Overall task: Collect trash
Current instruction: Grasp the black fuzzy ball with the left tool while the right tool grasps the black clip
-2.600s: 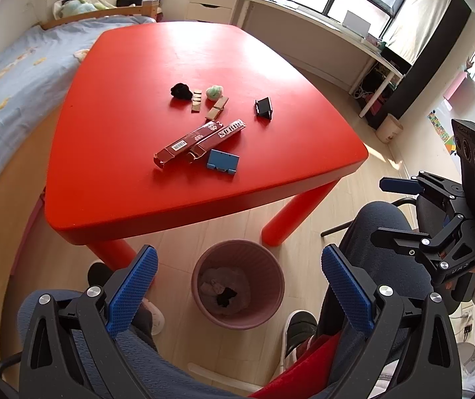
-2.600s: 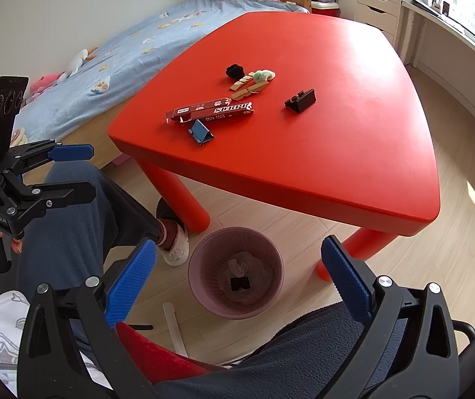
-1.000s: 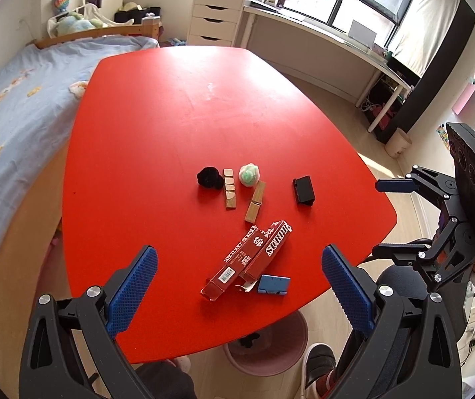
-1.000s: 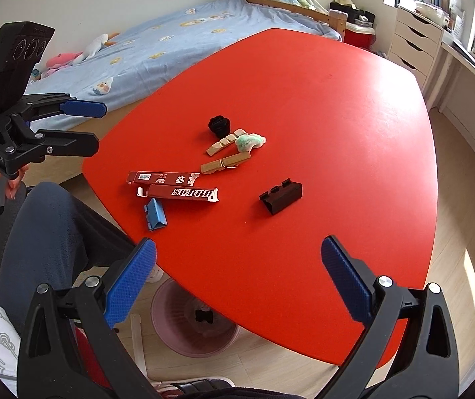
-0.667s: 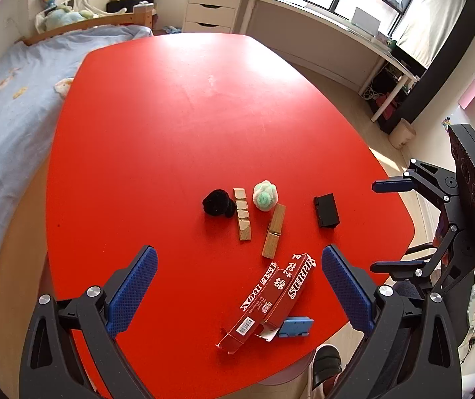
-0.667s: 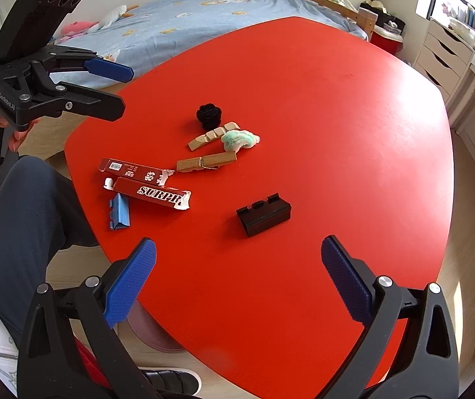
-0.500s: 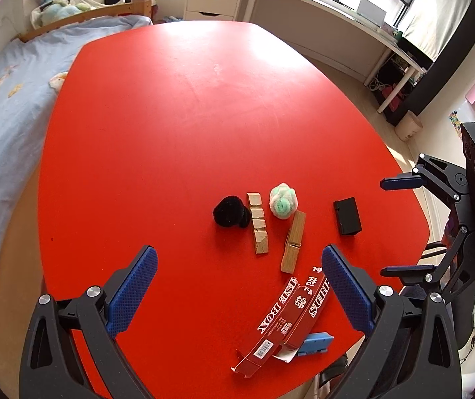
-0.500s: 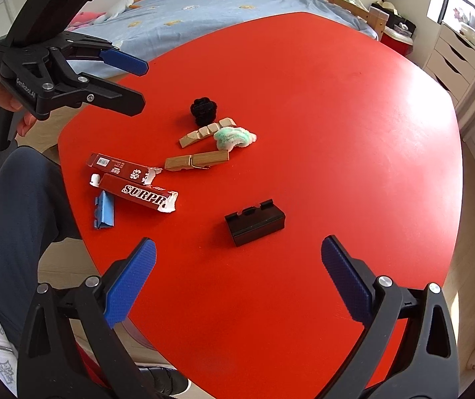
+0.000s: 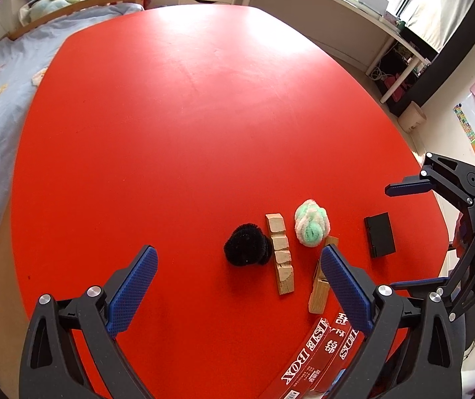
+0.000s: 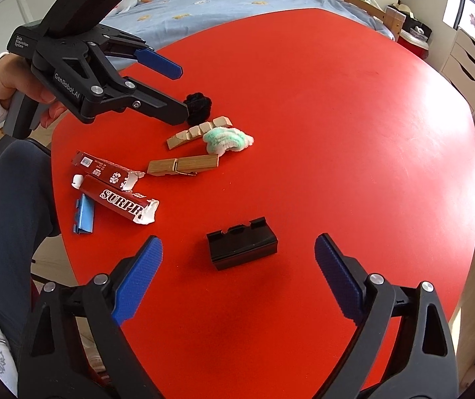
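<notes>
Trash: black pompom (image 9: 246,245), wood strip (image 9: 280,257), green puff (image 9: 312,227), clothespin (image 10: 182,166), red boxes (image 10: 117,193), blue clip (image 10: 84,216) and black block (image 10: 241,247) are all lying on the red table (image 9: 171,116).
Progress: nothing is being held yet; every piece is waiting for collection.
Left gripper (image 9: 237,286): jaws wide, narrowing, empty, hovering beside the pompom.
Right gripper (image 10: 239,279): jaws wide, narrowing, straddling the block without touching.
Containers: no bin is showing.
</notes>
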`<state>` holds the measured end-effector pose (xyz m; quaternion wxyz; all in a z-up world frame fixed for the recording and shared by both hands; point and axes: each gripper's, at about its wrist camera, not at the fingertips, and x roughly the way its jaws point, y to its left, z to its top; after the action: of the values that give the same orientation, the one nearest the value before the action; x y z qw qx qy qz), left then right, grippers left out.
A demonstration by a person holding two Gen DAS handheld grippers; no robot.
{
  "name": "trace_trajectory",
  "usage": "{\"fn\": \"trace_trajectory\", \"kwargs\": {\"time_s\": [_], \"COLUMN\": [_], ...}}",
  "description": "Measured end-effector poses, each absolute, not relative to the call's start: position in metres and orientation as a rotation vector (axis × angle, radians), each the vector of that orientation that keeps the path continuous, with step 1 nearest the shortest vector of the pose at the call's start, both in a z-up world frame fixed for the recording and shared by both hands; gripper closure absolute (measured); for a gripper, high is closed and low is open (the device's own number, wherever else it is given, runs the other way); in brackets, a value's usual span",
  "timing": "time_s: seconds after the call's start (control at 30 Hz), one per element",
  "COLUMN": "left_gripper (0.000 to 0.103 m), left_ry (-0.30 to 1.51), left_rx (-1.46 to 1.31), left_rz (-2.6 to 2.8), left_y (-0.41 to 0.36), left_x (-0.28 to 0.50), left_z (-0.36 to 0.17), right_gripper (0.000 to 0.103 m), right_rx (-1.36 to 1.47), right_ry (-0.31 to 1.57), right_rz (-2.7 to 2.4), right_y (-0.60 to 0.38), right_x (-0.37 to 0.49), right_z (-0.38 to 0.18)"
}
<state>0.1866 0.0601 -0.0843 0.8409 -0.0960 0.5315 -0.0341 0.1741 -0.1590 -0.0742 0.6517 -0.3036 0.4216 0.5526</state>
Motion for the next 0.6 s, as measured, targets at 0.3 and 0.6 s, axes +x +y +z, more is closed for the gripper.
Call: {"fn": "trace_trajectory", "kwargs": {"time_s": [0.3,0.6], "left_gripper": [0.059,0.083], "left_ry": [1.126,1.127], "left_rx": [-0.177,-0.159], "left_rz": [-0.075,-0.075], "left_y": [0.0581,0.0559], "left_x": [0.1888,0.1863], "left_z": [-0.0896,-0.0871], "right_gripper": [0.046,0.059], "right_rx": [-0.698,-0.688], "right_ry": [0.938,0.938], "right_rz": [1.253,1.232], "right_y": [-0.1584,-0.1596], "right_x": [0.1725,0.1727], "right_z": [-0.0781,-0.0769]}}
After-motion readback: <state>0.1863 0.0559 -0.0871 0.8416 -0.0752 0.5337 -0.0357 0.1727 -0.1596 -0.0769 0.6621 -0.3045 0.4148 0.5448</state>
